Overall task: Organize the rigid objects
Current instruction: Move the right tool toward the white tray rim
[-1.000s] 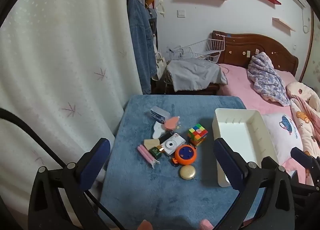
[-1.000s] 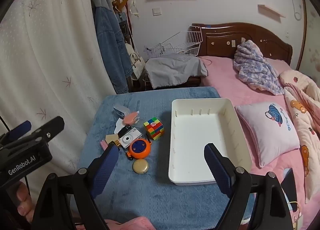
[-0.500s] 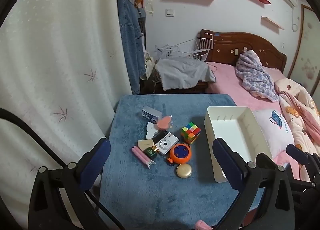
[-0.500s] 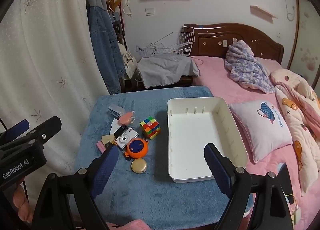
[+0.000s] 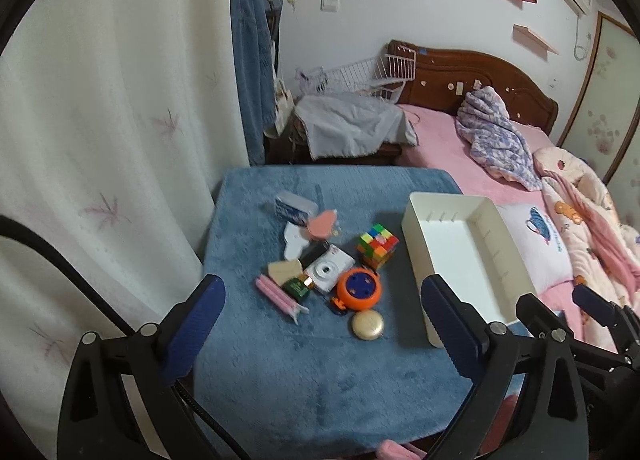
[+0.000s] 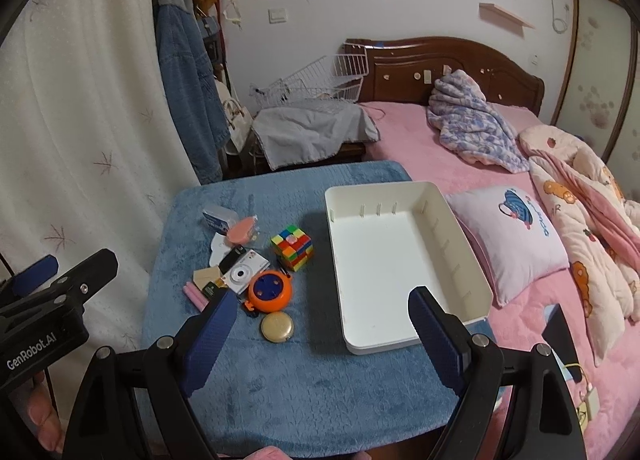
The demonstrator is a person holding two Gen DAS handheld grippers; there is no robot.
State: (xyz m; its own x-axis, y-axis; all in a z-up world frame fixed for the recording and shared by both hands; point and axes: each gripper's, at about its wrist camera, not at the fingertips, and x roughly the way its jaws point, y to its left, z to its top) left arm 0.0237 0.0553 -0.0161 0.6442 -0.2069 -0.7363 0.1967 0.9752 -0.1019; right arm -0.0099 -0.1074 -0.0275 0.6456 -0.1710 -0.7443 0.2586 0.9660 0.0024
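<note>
Both hand-held grippers released, holding nothing: left hand-held gripper (image 5: 322, 334), right hand-held gripper (image 6: 322, 336). Clutter of small rigid items on blue plush-covered counter (image 5: 320, 380), ahead of left gripper, forward-left of right. Empty white rectangular plastic tray (image 6: 400, 260) right of pile, long axis running away from grippers. Pink stick pair (image 5: 276, 296) lying diagonally, nearest left gripper.

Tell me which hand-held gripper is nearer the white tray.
Right. The right hand-held gripper hangs open by the white tray's near edge. The left hand-held gripper, also open, sits further left, before the clustered items.
</note>
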